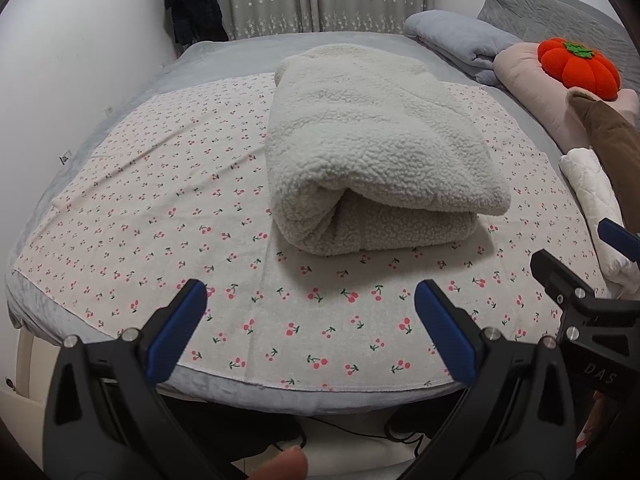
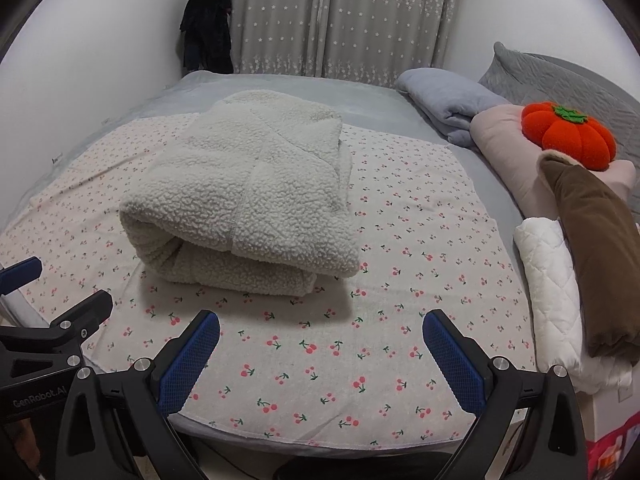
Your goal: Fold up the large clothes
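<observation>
A cream fleece garment (image 1: 372, 148) (image 2: 248, 196) lies folded into a thick bundle on a cherry-print sheet (image 1: 168, 216) (image 2: 404, 280) spread over the bed. Its rolled end faces me. My left gripper (image 1: 310, 300) hovers open near the bed's front edge, short of the bundle, holding nothing. My right gripper (image 2: 320, 328) is also open and empty, just in front of the bundle. In the left wrist view the right gripper (image 1: 580, 264) shows at the right edge. In the right wrist view the left gripper (image 2: 60, 288) shows at the far left.
A red pumpkin cushion (image 1: 578, 66) (image 2: 568, 136) rests on a pink pillow (image 2: 508, 152). Beside it are a grey-blue folded blanket (image 2: 444, 96), a brown folded cloth (image 2: 600, 248) and a white quilted pad (image 2: 552, 288). A dark garment (image 2: 208, 24) hangs at the wall corner by the curtain.
</observation>
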Tool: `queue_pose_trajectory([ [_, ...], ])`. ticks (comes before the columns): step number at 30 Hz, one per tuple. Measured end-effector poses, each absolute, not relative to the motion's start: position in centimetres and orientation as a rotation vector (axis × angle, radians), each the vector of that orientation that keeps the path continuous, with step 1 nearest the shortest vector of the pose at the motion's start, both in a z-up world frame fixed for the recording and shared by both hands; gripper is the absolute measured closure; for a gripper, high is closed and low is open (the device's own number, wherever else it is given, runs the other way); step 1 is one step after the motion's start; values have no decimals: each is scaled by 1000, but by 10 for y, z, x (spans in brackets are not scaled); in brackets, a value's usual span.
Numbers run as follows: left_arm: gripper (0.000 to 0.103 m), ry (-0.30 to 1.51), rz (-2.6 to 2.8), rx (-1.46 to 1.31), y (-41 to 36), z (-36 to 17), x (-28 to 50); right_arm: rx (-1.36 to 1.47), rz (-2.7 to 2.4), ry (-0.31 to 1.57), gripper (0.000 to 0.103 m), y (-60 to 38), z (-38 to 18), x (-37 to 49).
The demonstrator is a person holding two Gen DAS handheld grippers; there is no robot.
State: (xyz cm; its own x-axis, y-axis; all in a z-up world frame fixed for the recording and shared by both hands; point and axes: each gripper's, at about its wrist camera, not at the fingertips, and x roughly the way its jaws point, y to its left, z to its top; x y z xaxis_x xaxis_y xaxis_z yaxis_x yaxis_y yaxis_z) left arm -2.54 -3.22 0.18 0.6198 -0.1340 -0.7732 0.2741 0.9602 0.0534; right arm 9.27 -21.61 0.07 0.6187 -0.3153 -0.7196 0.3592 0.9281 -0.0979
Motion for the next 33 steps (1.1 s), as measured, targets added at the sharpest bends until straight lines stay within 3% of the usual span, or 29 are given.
queue_pose_trajectory([
  [33, 0, 902, -232, 159, -27, -6, -19, 26, -374, 826, 0, -210, -1, 103],
])
